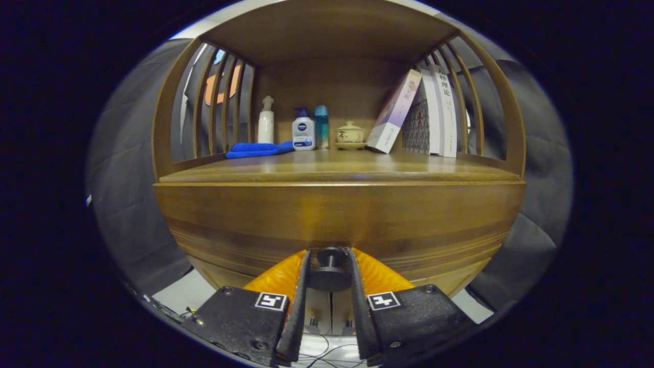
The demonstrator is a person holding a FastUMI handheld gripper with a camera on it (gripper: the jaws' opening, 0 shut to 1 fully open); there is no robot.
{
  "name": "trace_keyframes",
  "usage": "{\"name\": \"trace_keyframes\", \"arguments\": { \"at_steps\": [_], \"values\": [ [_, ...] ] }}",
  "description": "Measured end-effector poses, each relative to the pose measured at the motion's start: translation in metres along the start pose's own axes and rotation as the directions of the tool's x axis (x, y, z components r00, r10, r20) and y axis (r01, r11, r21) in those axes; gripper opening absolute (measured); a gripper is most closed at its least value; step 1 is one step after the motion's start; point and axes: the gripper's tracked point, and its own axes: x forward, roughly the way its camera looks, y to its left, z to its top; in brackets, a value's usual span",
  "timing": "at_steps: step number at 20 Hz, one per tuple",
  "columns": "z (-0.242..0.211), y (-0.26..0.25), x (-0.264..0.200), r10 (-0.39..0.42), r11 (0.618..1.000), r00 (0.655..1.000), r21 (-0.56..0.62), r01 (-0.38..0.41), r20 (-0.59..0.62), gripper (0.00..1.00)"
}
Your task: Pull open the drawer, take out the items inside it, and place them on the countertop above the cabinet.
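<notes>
A wooden cabinet fills the view, its drawer front (pixel 337 220) right before me. A dark round knob (pixel 330 268) sticks out of the drawer's lower middle. My gripper (pixel 330 255) is shut on this knob, one finger pressing each side of it. The drawer's inside is hidden, and I cannot tell whether it is pulled out at all. Above the drawer lies the wooden countertop (pixel 337 163), bare along its front.
At the back of the countertop stand a white pump bottle (pixel 265 122), a white lotion bottle (pixel 303 130), a teal bottle (pixel 321 126) and a small lidded pot (pixel 350 134). A blue cloth (pixel 258 149) lies left. Leaning books (pixel 424 115) stand right. Slatted side walls enclose the shelf.
</notes>
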Motion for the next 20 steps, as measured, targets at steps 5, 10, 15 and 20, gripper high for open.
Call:
{"name": "trace_keyframes", "arguments": {
  "at_steps": [5,10,15,20],
  "values": [
    [-0.005,0.003,-0.005,-0.002,1.000,1.000,0.024,0.003,-0.027,0.34],
    [-0.015,0.000,-0.038,0.008,1.000,1.000,-0.003,-0.008,-0.021,0.32],
    [-0.027,-0.001,-0.073,0.028,0.999,0.999,-0.032,-0.029,-0.029,0.32],
    [-0.037,-0.001,-0.099,0.039,0.998,0.998,-0.049,-0.041,-0.053,0.32]
  ]
}}
